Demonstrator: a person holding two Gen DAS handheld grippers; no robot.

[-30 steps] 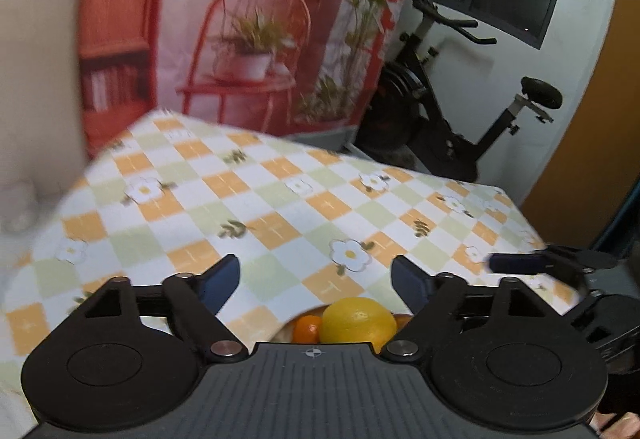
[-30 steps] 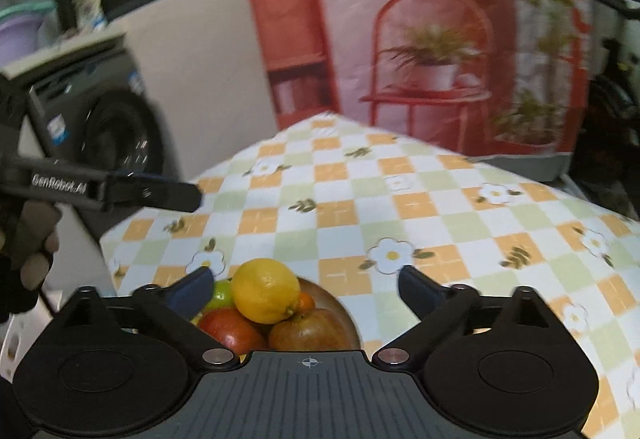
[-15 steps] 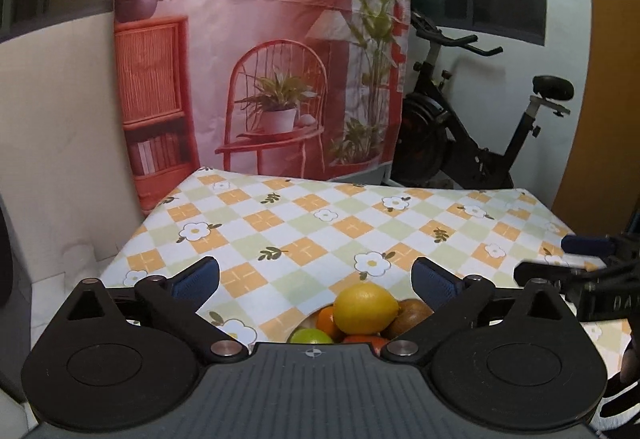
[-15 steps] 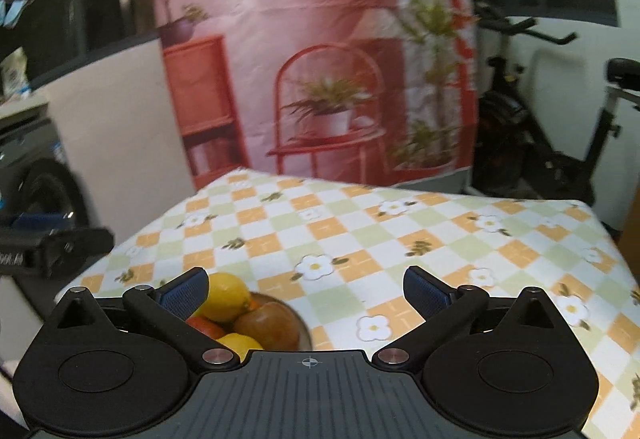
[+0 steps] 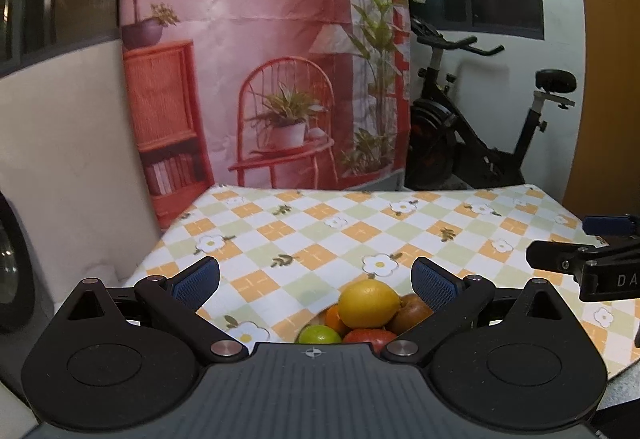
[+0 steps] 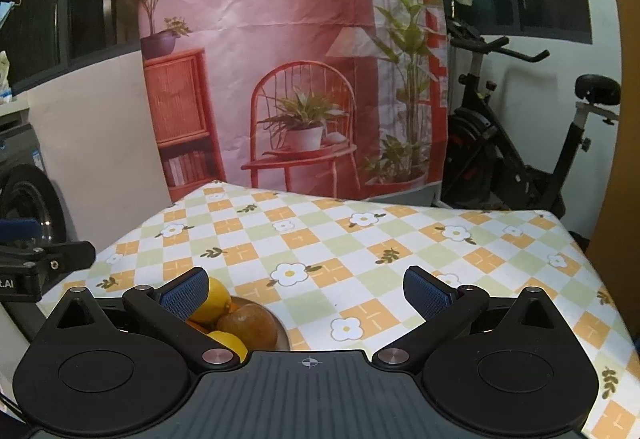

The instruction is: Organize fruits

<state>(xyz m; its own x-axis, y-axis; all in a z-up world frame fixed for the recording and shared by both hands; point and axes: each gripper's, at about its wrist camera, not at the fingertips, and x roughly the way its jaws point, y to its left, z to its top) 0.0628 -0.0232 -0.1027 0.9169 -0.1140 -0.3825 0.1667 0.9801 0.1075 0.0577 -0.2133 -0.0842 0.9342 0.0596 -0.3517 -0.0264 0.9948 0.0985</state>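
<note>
1. Both sets of jaws stand wide apart with nothing between the pads. We see the left gripper point(image 5: 316, 279) and the right gripper point(image 6: 306, 289) held above the near edge of the table point(image 5: 400, 235), pointing slightly downward across the checked floral cloth.
2. Fruit pile: from the left wrist view it sits low and near, between the jaws but closer to the right finger. Lemon point(image 5: 368, 304) on top; lime point(image 5: 319, 335), small orange point(image 5: 334, 319), red fruit point(image 5: 370, 337) and brown fruit point(image 5: 412, 313) below it.
3. From the right wrist view, the bowl point(image 6: 282, 335) lies just behind the left finger, which partly hides the lemon; the brown fruit is in clear view. No pad touches any fruit.
4. Writing: on the right gripper's side, seen from the left view, we read "DA", cut off at the frame edge. On the left gripper, seen from the right view, "t.AI".
</note>
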